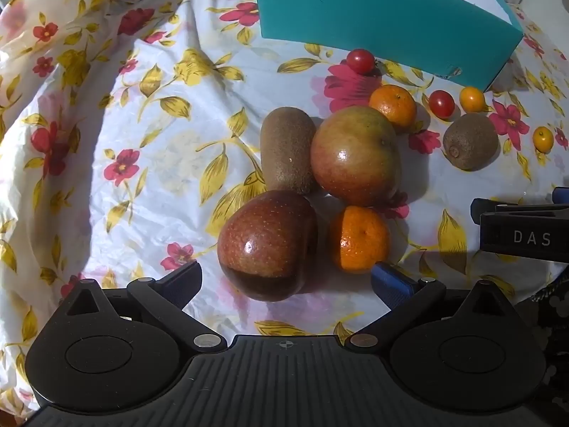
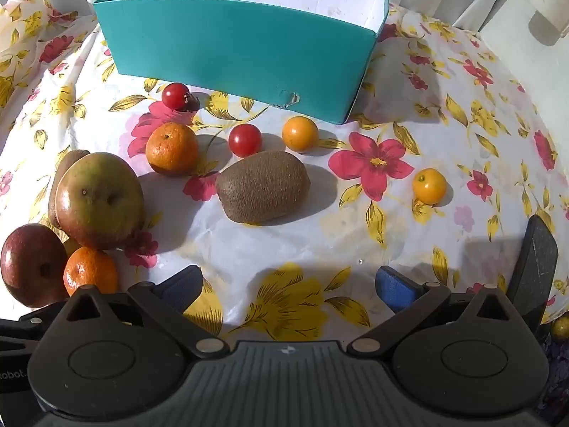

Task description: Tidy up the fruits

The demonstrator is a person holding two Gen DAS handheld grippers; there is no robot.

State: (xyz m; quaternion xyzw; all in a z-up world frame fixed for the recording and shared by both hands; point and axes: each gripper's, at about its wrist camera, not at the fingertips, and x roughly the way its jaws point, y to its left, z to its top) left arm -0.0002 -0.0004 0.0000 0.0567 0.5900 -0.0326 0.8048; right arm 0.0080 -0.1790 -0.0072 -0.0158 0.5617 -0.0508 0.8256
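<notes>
**Operator:** Report the items on the counter and any obstructions.

**Inspector:** A floral tablecloth point(image 2: 391, 235) covers the counter. A teal box point(image 2: 234, 53) stands in the upper centre of the right wrist view, open-topped with a white interior. Below it lie two cherry tomatoes point(image 2: 175, 95) point(image 2: 244, 138), two small yellow-orange fruits point(image 2: 299, 133) point(image 2: 429, 185), a mandarin point(image 2: 172, 148) and a kiwi point(image 2: 262, 185), each apart from the others. At the left edge sits a cluster: a green-red apple point(image 2: 97, 199), a dark red apple point(image 2: 32, 263) and a second mandarin point(image 2: 90, 270). A second kiwi point(image 1: 287, 149) shows in the centre of the left wrist view, touching the green-red apple.

**Operator:** Anything blocking the box?

**Inspector:** The upper cherry tomato lies just beside its front wall. The rest of the fruit sits between the box and both tools.

**Operator:** State of the left hand-held gripper point(image 1: 286, 281).

**Inspector:** Fingers spread wide, pointing steeply down. The dark red apple and second mandarin lie just ahead of its tips in the lower centre; the pads point(image 1: 391, 283) touch neither.

**Operator:** And the right hand-held gripper point(image 2: 288, 284)?

**Inspector:** Also spread wide, holding nothing. Only bare cloth lies between its fingers; the kiwi is further up the frame, near but apart.
</notes>
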